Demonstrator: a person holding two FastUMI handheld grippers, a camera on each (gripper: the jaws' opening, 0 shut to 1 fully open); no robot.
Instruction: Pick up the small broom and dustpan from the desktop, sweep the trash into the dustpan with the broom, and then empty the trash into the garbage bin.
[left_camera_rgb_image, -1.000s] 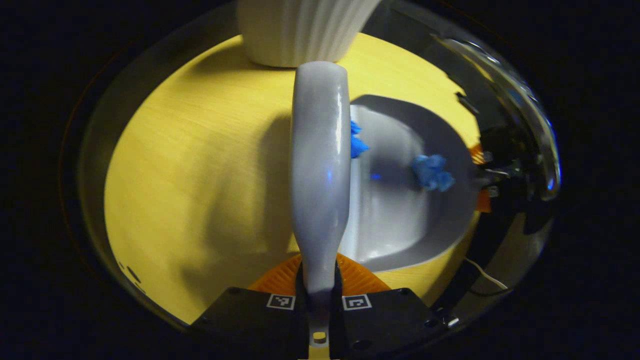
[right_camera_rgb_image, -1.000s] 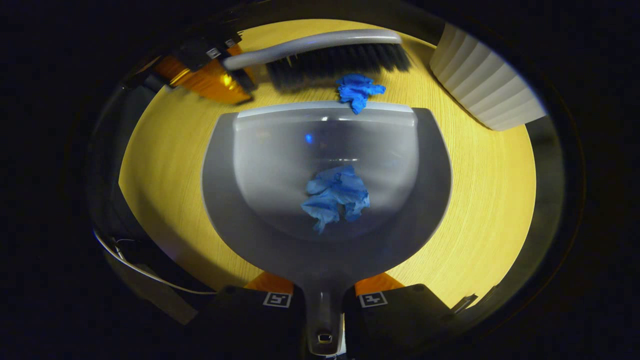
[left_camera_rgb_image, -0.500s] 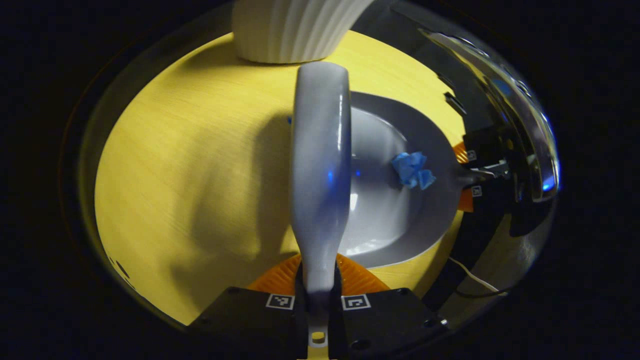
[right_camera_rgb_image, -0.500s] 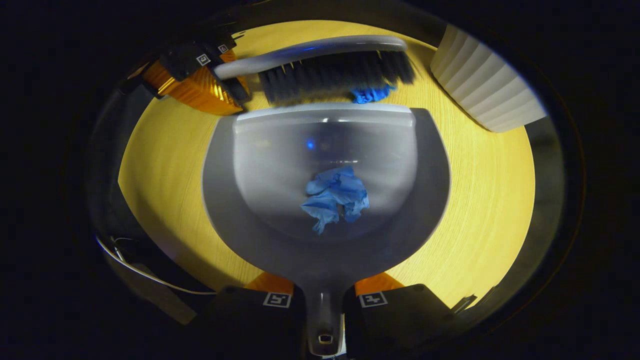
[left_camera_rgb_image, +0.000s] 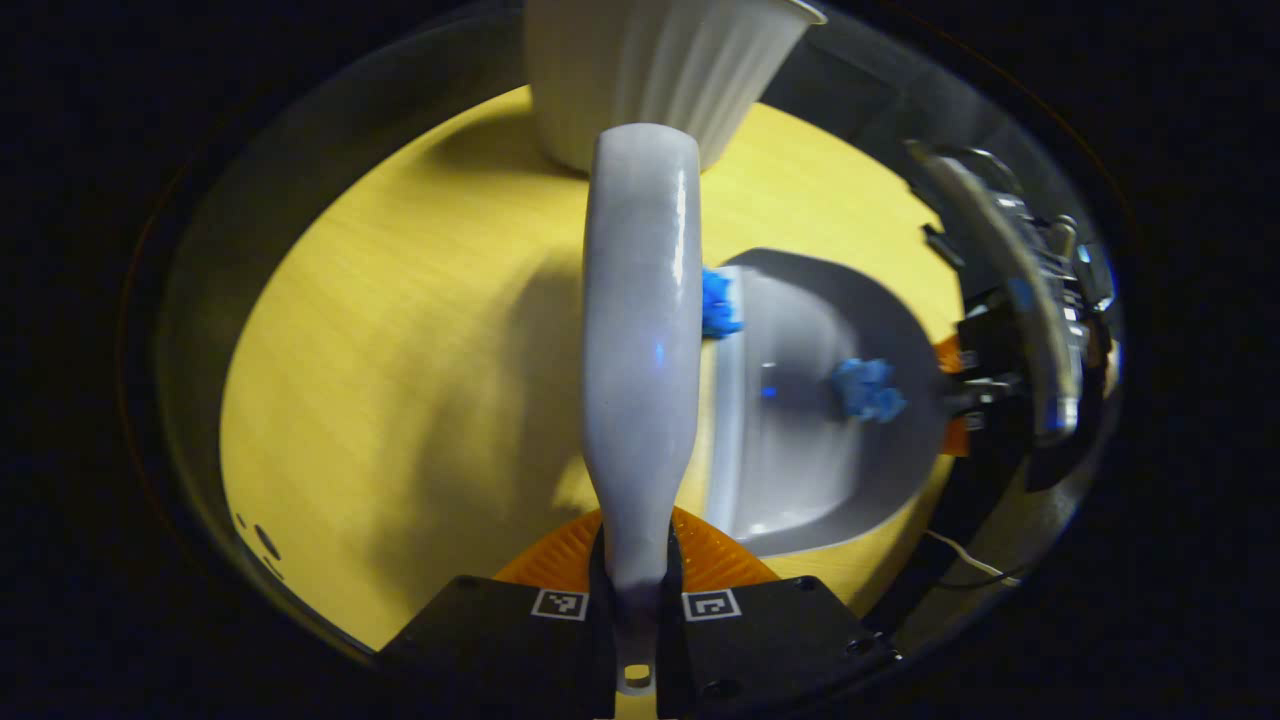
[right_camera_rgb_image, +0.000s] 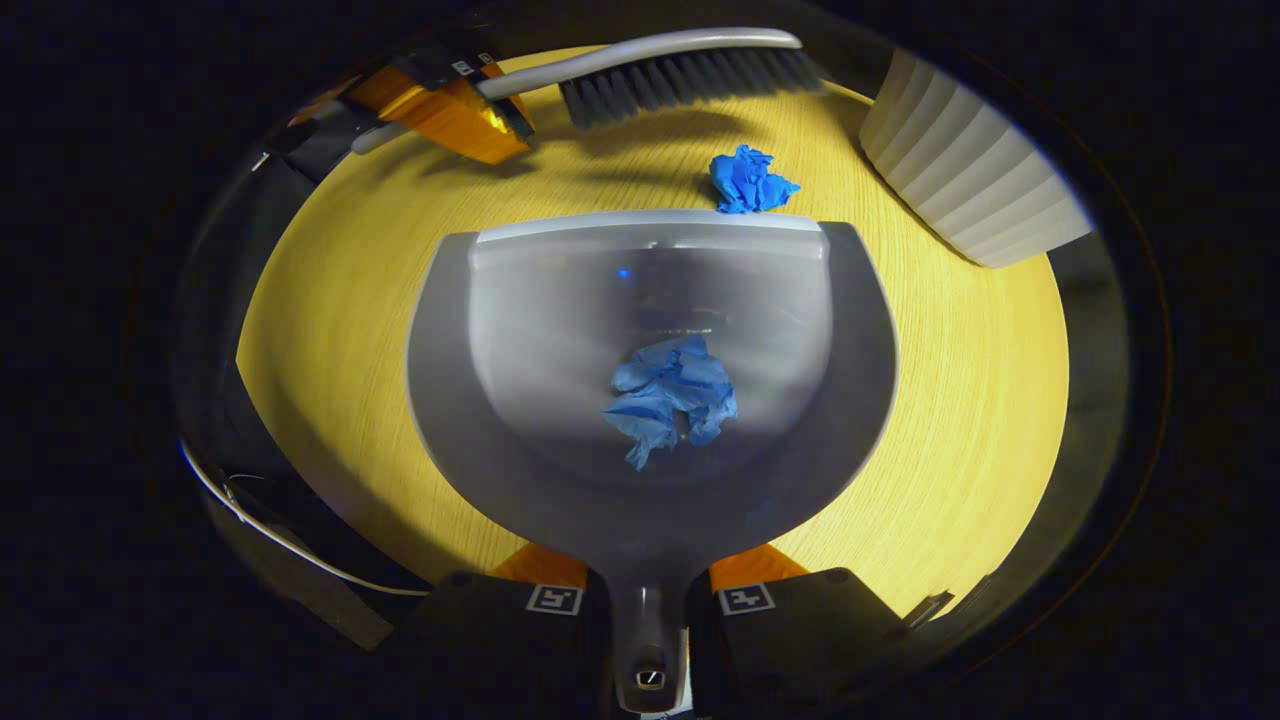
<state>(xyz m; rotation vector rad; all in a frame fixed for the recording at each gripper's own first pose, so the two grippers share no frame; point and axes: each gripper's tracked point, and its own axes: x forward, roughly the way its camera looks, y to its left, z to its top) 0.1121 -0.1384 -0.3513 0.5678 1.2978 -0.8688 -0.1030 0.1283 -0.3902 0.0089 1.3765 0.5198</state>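
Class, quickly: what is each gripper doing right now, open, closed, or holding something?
Left gripper: closed on the broom handle.
Right gripper: closed on the dustpan handle.

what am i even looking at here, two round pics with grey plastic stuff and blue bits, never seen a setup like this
There is no robot arm here: a person holds a two-finger gripper in each hand, and each gripper carries a fisheye camera looking forward along its fingers.

In the left gripper view, the left gripper is shut on the handle of a small grey broom. In the right gripper view, the right gripper is shut on the handle of a grey dustpan resting on a yellow wooden desktop.

One crumpled blue paper lies inside the dustpan. A second blue paper sits on the desktop just in front of the pan's lip, with the broom's bristles beyond it. The ribbed white container is likely the garbage bin.
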